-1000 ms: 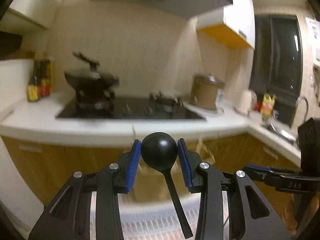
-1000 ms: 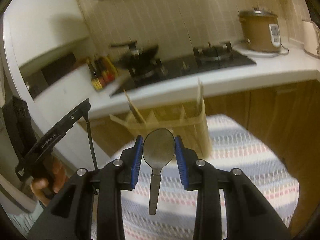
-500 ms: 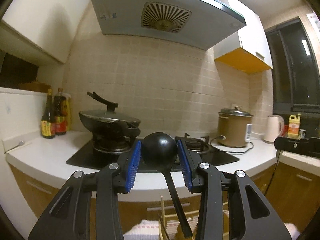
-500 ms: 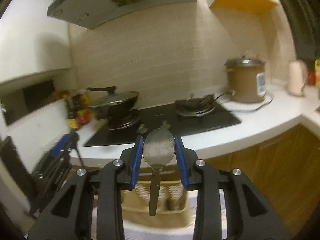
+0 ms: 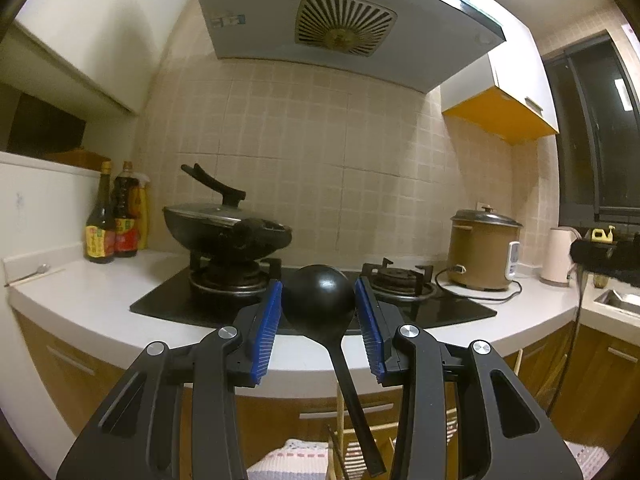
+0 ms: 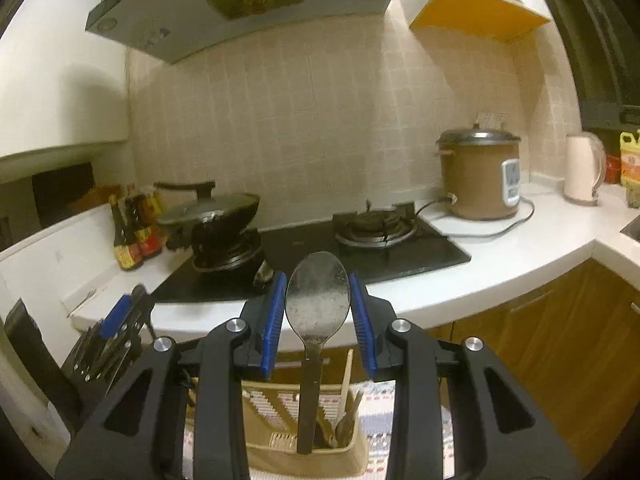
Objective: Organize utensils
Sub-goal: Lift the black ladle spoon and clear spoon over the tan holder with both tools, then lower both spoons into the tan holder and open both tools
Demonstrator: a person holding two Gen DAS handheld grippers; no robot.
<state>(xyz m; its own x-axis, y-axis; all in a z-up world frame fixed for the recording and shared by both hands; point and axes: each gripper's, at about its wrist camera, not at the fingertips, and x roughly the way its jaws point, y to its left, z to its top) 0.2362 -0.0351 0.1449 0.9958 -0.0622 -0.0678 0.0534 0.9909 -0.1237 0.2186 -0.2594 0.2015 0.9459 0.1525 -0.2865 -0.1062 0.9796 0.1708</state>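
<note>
My left gripper is shut on the round bowl of a black ladle, whose handle hangs down and to the right. My right gripper is shut on the bowl of a worn metal spoon, handle hanging straight down. Below the spoon stands a pale wooden utensil holder on a striped cloth, with chopsticks and other utensils in its right compartment. Sticks of that holder rise at the bottom of the left wrist view. The left gripper shows at the lower left of the right wrist view.
A white counter carries a black gas hob with a lidded wok, sauce bottles, a brown rice cooker and a pale kettle. Wooden cabinet doors run below. A range hood hangs overhead.
Both grippers have tilted upward from the holder and cloth toward the stove wall, keeping the ladle and spoon clamped. The holder has slid to the bottom of both views.
</note>
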